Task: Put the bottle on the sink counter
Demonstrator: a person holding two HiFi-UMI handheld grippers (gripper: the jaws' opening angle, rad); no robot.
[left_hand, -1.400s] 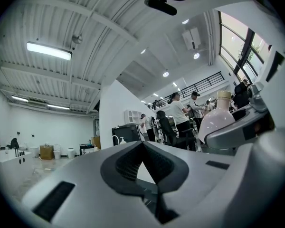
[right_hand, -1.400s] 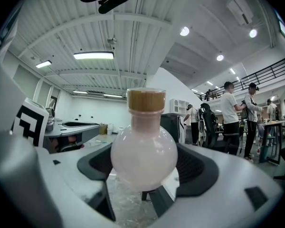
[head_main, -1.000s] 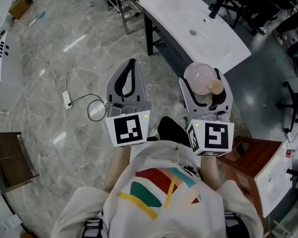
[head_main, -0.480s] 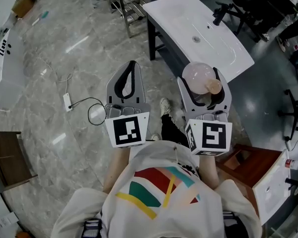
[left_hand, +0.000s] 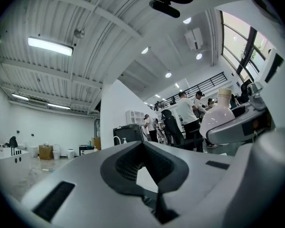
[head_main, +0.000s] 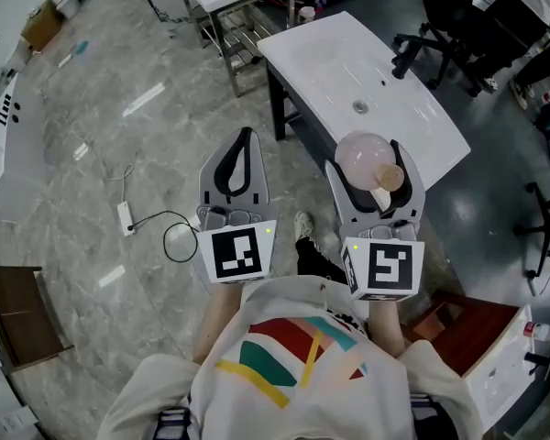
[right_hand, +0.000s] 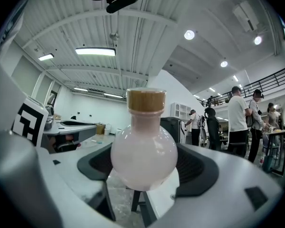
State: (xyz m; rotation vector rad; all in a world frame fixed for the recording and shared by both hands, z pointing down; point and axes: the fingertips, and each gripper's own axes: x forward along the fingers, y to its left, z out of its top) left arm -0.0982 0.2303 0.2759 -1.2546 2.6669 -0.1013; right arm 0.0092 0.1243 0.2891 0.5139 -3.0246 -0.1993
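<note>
A round pale-pink bottle (head_main: 361, 156) with a tan cork cap (head_main: 388, 178) lies between the fingers of my right gripper (head_main: 367, 150), which is shut on it. In the right gripper view the bottle (right_hand: 143, 153) stands upright between the dark pads, cap on top. Just beyond it in the head view stretches the white sink counter (head_main: 323, 51), with its drain (head_main: 359, 107) and black faucet (head_main: 401, 59). The bottle hangs at the counter's near edge. My left gripper (head_main: 246, 137) is over the stone floor to the left, shut, with nothing in it.
A metal-framed table (head_main: 231, 3) stands behind the counter. A cable with an adapter (head_main: 125, 216) lies on the floor at left. Black office chairs (head_main: 458, 12) are at the far right. A brown wooden box (head_main: 445, 314) sits low at right. Several people stand in the background.
The sink counter has come nearer to both grippers as the person moved toward it. The right gripper still holds the bottle; the left stays shut.
</note>
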